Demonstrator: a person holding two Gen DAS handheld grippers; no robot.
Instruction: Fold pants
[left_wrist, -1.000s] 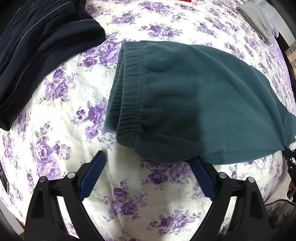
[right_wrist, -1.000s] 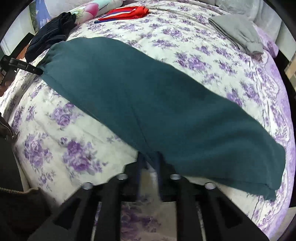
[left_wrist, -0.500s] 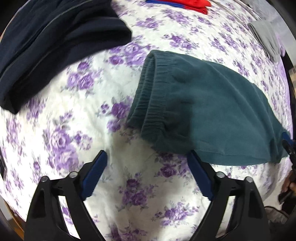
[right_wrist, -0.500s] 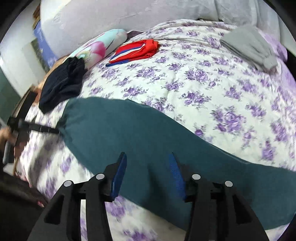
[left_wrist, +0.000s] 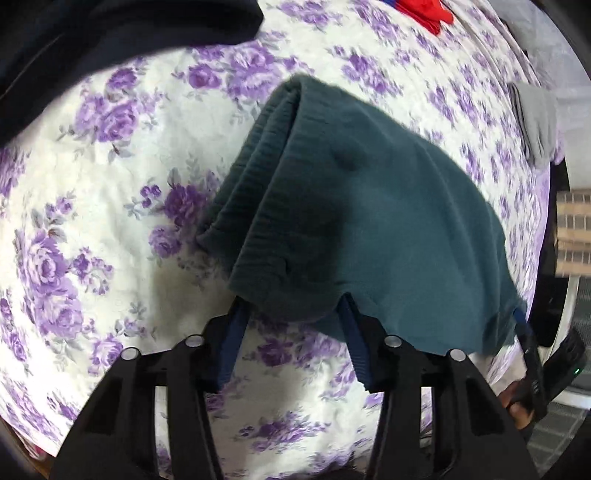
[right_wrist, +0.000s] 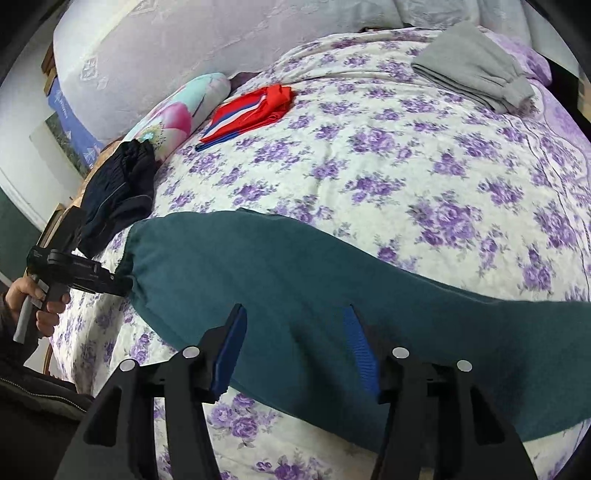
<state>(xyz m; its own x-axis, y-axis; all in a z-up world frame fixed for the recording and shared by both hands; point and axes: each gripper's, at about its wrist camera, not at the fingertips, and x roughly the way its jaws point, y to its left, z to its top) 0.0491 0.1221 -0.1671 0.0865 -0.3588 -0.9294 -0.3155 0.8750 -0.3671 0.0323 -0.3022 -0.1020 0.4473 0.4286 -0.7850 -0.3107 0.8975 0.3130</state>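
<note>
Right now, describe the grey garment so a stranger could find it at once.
Start from the bed's purple-flowered quilt and look to its far corner, well beyond the long teal pants. The grey garment lies there folded. It is the only pale, plain-coloured piece, unlike the red striped garment and the dark navy one.

**Black grippers, blue pads**

Both tools are built alike. The left gripper (left_wrist: 291, 317) has two black plastic fingers, each lined on its inner face with a ribbed blue pad (left_wrist: 356, 339). Round silver screw heads (left_wrist: 392, 341) sit along the knuckles, four across, and the finger frames behind them are open, with long cut-out slots. The right gripper (right_wrist: 295, 332) shows the same black frame, blue ribbed pads (right_wrist: 360, 343) and silver screws (right_wrist: 399, 352). From the right wrist view, the left tool has a black body with a grey handle. The person's hand (right_wrist: 22, 299) comes out of a dark sleeve (right_wrist: 5, 314).
</note>
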